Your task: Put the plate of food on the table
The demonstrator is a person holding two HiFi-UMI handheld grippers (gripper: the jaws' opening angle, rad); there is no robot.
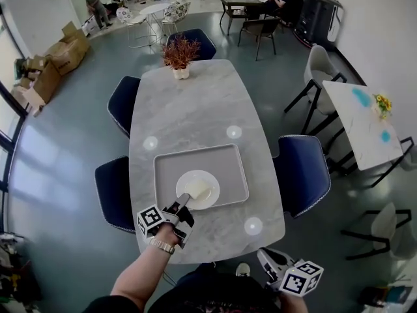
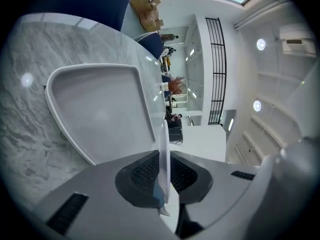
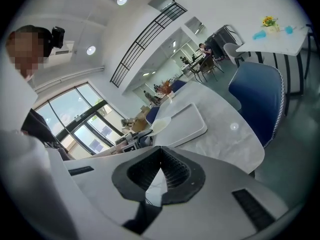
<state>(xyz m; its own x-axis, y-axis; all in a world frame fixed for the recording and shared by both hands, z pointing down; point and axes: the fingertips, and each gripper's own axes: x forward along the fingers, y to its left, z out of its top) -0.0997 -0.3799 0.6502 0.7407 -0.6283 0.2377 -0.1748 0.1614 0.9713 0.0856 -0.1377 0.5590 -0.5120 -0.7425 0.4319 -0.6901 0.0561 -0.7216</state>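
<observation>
A white plate (image 1: 207,182) with a pale piece of food (image 1: 199,190) is over the near part of a grey tray (image 1: 231,168) on the marble table (image 1: 202,103). My left gripper (image 1: 184,205) is shut on the plate's near rim. In the left gripper view the plate (image 2: 164,149) stands edge-on between the pads, with the tray (image 2: 100,109) beyond. In the right gripper view the plate (image 3: 161,125) looks raised and tilted over the tray's end (image 3: 187,119). My right gripper (image 1: 266,258) hangs off the table's near right corner, shut (image 3: 160,163) with nothing in it.
A potted plant with red-brown leaves (image 1: 180,54) stands at the table's far end. Small round discs (image 1: 150,143) (image 1: 234,132) (image 1: 253,225) lie around the tray. Blue chairs (image 1: 303,171) (image 1: 114,191) flank the table. A second white table (image 1: 365,122) is at the right.
</observation>
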